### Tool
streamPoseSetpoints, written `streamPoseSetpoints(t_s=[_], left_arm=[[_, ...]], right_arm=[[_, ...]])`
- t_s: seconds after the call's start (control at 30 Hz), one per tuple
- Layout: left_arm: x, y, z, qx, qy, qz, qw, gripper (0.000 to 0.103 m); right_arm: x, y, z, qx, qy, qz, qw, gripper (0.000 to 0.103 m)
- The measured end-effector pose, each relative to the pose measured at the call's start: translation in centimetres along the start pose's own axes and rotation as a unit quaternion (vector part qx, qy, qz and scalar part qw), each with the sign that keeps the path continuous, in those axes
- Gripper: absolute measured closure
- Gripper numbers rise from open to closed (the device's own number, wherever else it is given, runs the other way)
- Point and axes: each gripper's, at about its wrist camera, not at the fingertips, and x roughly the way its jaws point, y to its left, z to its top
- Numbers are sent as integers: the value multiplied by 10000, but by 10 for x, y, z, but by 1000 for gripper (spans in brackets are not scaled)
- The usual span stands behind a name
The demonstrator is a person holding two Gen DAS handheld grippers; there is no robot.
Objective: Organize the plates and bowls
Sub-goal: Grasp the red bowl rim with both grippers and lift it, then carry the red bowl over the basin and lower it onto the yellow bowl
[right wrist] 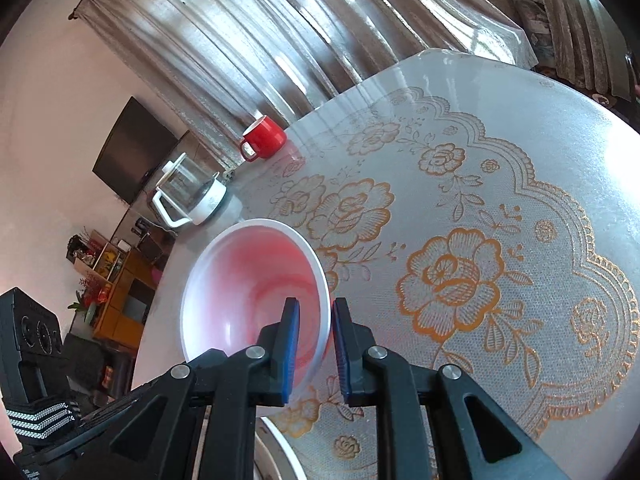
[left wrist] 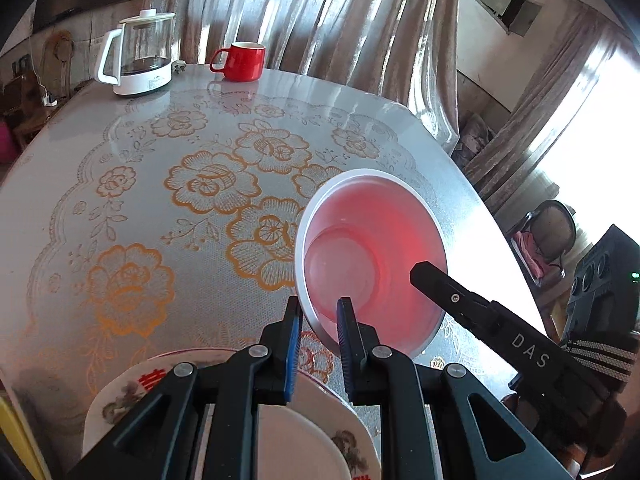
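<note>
A white bowl (left wrist: 360, 232) with a pink-red glow inside hangs tilted above the table, held from two sides. My left gripper (left wrist: 319, 304) is shut on its near rim, one blue pad inside and one outside. In the right wrist view my right gripper (right wrist: 316, 304) is shut on the opposite rim of the same bowl (right wrist: 248, 272). One of the right gripper's fingers (left wrist: 440, 288) shows reaching into the bowl from the right. A white plate (left wrist: 120, 392) with red characters and flower prints lies on the table below my left gripper, partly hidden by it; its edge (right wrist: 276, 440) shows under my right gripper.
The table (left wrist: 160, 200) carries a lace-pattern cloth with orange flowers. At its far edge stand a glass kettle (left wrist: 136, 56) on a white base and a red mug (left wrist: 242, 60). Curtains hang behind; a chair (left wrist: 548, 236) stands off the right side.
</note>
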Motion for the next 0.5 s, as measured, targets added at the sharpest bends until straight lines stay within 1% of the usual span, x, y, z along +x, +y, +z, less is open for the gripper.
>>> streamPoseSetpoints(t_s=[0.17, 0.5], left_arm=[[-23, 17, -11, -73, -128, 78, 9999, 86], [-72, 70, -39, -449, -420, 191, 9979, 86]], right_arm=[[-3, 24, -13, -197, 40, 67, 9998, 87], [3, 77, -44, -596, 262, 302, 9974, 87]])
